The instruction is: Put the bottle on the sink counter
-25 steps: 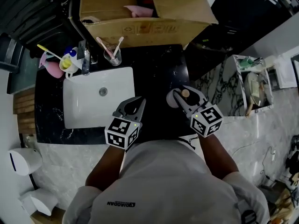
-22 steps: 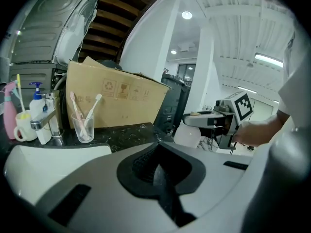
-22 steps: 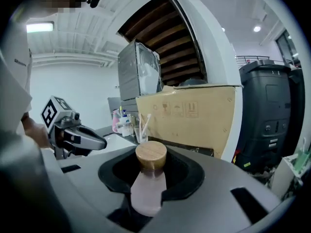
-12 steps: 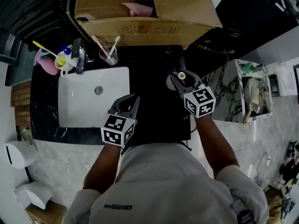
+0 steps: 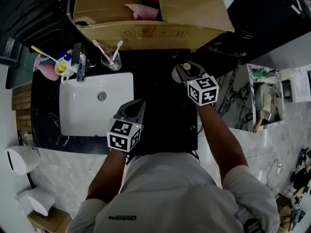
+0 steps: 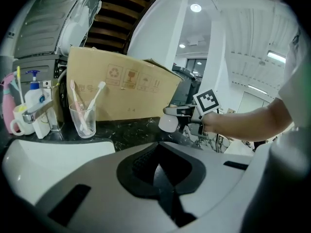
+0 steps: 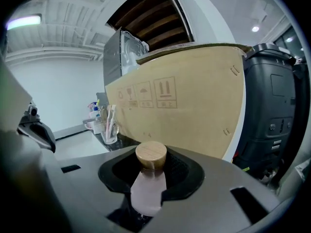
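1. Dark stone counter (image 5: 165, 106) fills the scene, with the white sink (image 5: 82, 115) set in its left part and a big box (image 5: 146, 13) standing behind the sink.
2. Behind the sink, at its back edge, stand a tap (image 5: 77, 64) and a glass (image 5: 111, 59) with toothbrushes. They are not touched.
3. Left gripper (image 5: 137, 103) hangs at the front right corner of the sink. Its jaws are pressed together with nothing between them, and it has shifted only a little in the last second.
4. Right gripper (image 5: 187, 72) is well to the right of the sink, close to the box. Its jaws pinch the bottle (image 5: 186, 66), a pale one with a wooden cap (image 7: 151, 154), around the body under the cap, and the bottle stands upright.
5. A second ago this gripper was nearer to the person. Now it has carried the bottle further back over the counter, toward the box.
6. I judge that the carrying is almost finished and only the setting down and the release are left. The bottle is low over the counter, but I cannot tell if its base already touches the stone.
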A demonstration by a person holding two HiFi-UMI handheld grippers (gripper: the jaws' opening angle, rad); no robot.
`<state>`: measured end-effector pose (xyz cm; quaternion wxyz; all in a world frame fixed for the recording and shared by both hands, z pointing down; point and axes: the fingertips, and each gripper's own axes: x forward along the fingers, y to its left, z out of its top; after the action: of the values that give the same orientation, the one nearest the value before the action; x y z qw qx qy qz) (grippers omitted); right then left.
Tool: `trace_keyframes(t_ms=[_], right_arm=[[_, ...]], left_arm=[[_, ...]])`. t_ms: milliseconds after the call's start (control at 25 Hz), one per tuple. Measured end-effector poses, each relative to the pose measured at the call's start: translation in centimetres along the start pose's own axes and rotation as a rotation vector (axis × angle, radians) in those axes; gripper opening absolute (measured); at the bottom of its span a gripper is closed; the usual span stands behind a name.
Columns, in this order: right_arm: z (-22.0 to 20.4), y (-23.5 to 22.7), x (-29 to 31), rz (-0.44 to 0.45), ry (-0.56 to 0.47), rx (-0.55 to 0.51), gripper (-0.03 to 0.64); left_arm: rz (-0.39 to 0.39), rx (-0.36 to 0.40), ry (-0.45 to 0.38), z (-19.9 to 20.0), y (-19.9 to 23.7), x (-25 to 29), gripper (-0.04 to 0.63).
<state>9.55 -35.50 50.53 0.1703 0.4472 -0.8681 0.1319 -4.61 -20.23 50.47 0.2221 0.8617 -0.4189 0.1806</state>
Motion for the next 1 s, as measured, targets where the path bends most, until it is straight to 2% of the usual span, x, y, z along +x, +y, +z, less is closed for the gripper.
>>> trace_keyframes(t_ms=[360, 1000], right_arm=[[0.7, -2.1, 3.8, -0.017, 0.000, -0.069, 0.137], [1.2, -2.8, 6.9, -0.008, -0.008, -0.092, 0.137]], left_arm=[[-0.010, -0.002, 0.014, -0.1, -0.3, 0.7, 0.011], [-0.005, -0.012, 0.014, 0.3, 0.4, 1.4, 0.011]])
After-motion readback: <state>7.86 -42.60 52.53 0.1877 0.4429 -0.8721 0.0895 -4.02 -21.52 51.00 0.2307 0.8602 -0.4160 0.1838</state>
